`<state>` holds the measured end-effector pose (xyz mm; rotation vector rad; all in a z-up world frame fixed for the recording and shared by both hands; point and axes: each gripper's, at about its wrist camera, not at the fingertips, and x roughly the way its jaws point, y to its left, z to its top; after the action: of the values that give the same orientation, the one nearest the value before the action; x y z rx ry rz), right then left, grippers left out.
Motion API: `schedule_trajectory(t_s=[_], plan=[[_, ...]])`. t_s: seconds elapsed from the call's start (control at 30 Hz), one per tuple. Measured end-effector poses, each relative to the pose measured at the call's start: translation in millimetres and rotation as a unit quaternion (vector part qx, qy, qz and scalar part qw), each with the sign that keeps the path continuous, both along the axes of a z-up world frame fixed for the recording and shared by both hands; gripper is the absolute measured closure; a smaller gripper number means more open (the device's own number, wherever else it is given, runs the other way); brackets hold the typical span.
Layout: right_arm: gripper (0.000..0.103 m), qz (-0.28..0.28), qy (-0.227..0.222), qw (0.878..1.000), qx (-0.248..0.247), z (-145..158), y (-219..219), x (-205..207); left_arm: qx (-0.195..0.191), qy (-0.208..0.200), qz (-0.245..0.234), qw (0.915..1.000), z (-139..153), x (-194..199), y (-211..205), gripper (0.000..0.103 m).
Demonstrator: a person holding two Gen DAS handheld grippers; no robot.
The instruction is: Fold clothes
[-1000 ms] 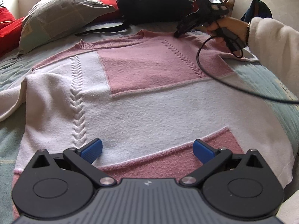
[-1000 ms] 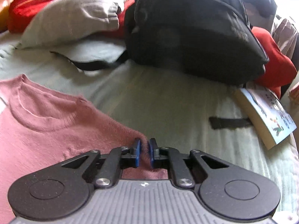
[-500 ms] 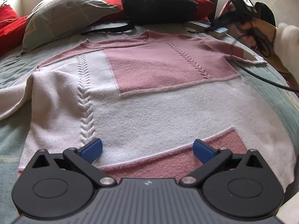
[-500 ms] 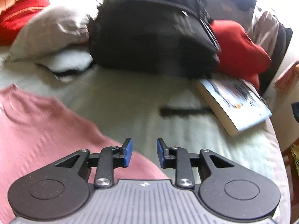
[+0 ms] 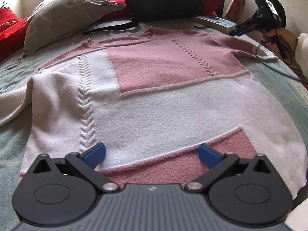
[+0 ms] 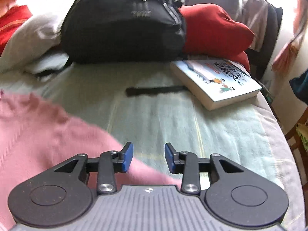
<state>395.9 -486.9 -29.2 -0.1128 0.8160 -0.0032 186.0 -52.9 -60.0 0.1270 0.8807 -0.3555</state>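
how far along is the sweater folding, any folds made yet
Done: the pink and white sweater lies spread flat on the bed, front up, with no fold yet. In hand: nothing. The left gripper hangs open over the hem; the right gripper is opening with nothing between its fingers, off the sweater's far right shoulder. Left: every fold, sleeves first most likely, then the body.

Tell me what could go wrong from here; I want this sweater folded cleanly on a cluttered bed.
1. The left sleeve trails off bunched, so a fold now may trap wrinkles.
2. The right hand-held gripper's cable drapes over the sweater's right shoulder and could snag the knit.
3. The book and backpack crowd the bed above the collar, leaving little room.
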Motion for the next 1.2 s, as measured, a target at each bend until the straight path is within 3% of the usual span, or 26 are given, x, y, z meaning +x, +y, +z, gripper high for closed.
schedule_trajectory(t_s=[0.1, 0.3, 0.53, 0.6, 0.7, 0.77, 0.87, 1.03, 1.2], plan=[[0.062, 0.012, 0.005, 1.0, -0.022, -6, -4, -11, 0.004, 0.001, 0.001, 1.0, -1, 1, -3, 0.001], [0.06, -0.005, 0.009, 1.0, -0.012, -7, -31, -13, 0.011, 0.0, 0.001, 0.9999, -2, 1, -7, 0.001], [0.051, 0.064, 0.02, 0.991, -0.113, -36, -10, -19, 0.014, 0.001, 0.001, 0.9999, -3, 2, -9, 0.001], [0.052, 0.077, 0.024, 0.99, -0.116, -37, -10, -14, 0.016, 0.001, 0.002, 0.9999, -3, 2, -10, 0.001], [0.064, 0.096, 0.046, 0.991, -0.084, -35, -18, -7, 0.016, 0.001, 0.003, 0.9999, -4, 2, -11, 0.001], [0.081, 0.1, 0.053, 0.992, -0.059, -35, -23, -5, 0.017, 0.001, 0.004, 0.9999, -4, 2, -11, 0.001], [0.089, 0.104, 0.038, 0.991, -0.071, -36, -14, -13, 0.018, 0.001, 0.004, 0.9998, -4, 3, -12, 0.001], [0.091, 0.038, -0.011, 0.999, -0.029, -26, -29, -7, 0.02, 0.001, 0.005, 0.9998, -4, 3, -12, 0.001], [0.08, -0.021, -0.047, 0.998, 0.042, -3, -34, -11, 0.019, 0.001, 0.002, 0.9998, -4, 3, -12, 0.001]])
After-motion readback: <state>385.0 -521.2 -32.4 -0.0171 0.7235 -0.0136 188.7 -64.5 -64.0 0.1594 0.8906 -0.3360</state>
